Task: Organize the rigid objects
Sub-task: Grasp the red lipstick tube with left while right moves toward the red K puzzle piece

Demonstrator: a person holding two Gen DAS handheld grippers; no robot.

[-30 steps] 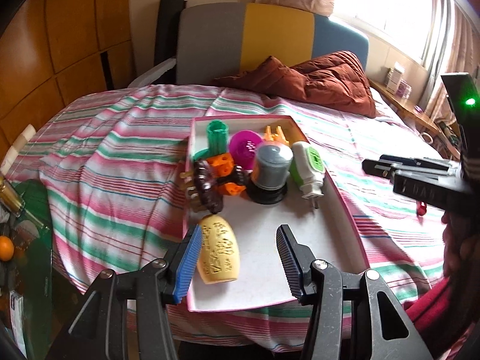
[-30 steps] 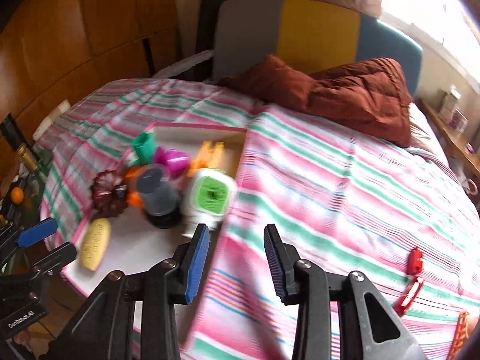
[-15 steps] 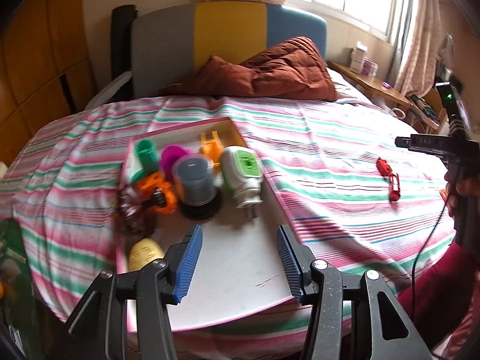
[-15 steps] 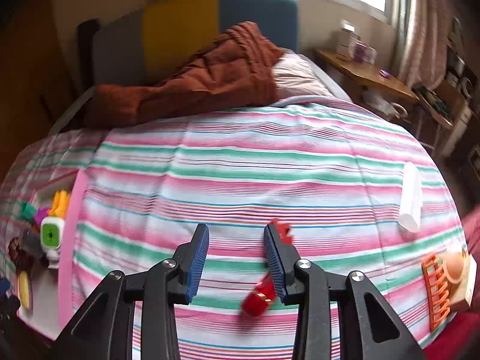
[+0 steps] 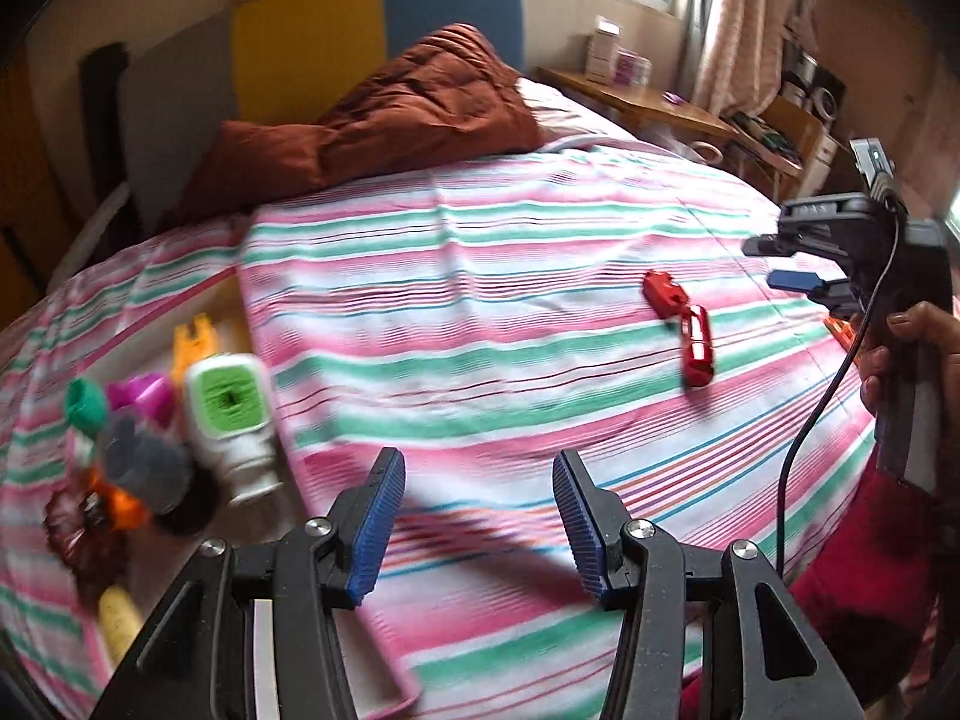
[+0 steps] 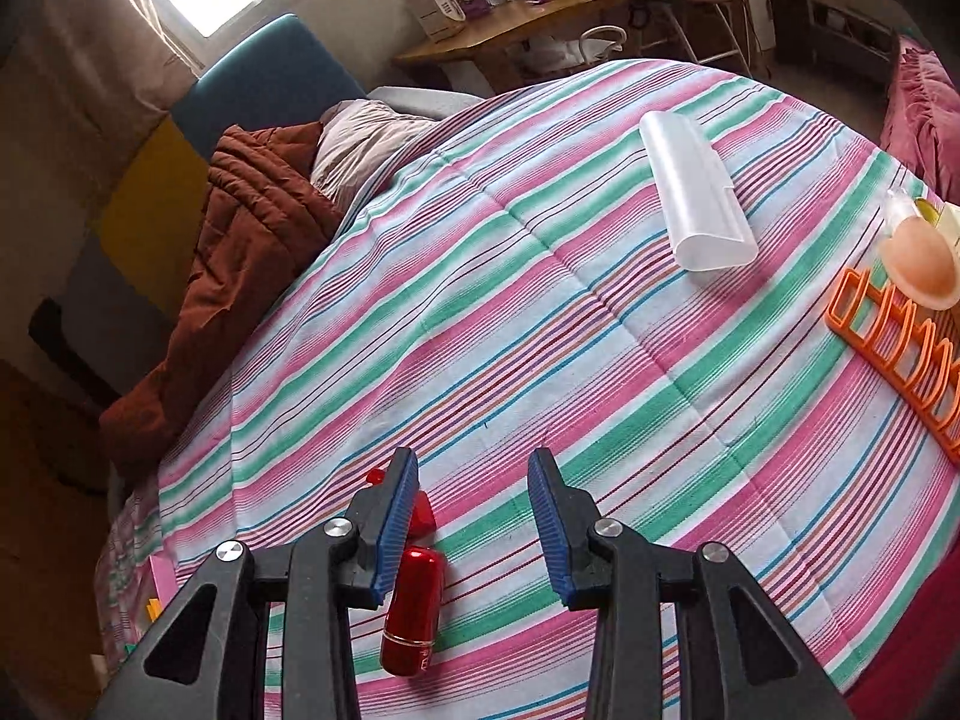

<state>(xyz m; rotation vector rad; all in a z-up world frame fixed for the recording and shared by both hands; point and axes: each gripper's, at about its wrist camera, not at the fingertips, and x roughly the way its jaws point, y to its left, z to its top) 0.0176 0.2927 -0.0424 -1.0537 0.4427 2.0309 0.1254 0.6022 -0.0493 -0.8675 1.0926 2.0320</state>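
On the striped bed (image 6: 540,312), near its front edge: right gripper (image 6: 474,516) hanging with jaws parted and nothing between them, a red capsule-shaped piece (image 6: 414,612) lying just beside its left finger, a second red piece (image 6: 423,516) half hidden behind that finger. Farther right, a clear plastic case (image 6: 696,198) and an orange rack (image 6: 888,354). Left gripper (image 5: 474,510) likewise parted and empty over the bedspread, with a pink-rimmed tray (image 5: 384,654) of blurred toys at near left, among them a green-and-white plug (image 5: 231,420).
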